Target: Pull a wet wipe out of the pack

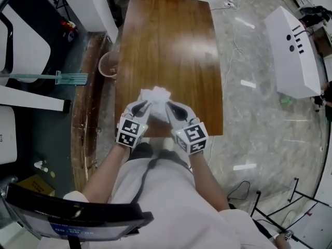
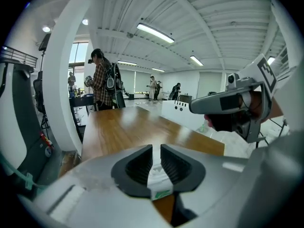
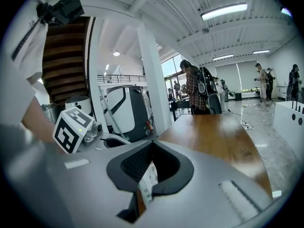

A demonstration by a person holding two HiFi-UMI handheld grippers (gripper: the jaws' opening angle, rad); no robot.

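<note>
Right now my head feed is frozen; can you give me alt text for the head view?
Seen from above, the left gripper and right gripper meet over the near end of a brown wooden table, both gripping a crumpled white wipe bundle held between them. Pack and wipe cannot be told apart in this view.
</note>
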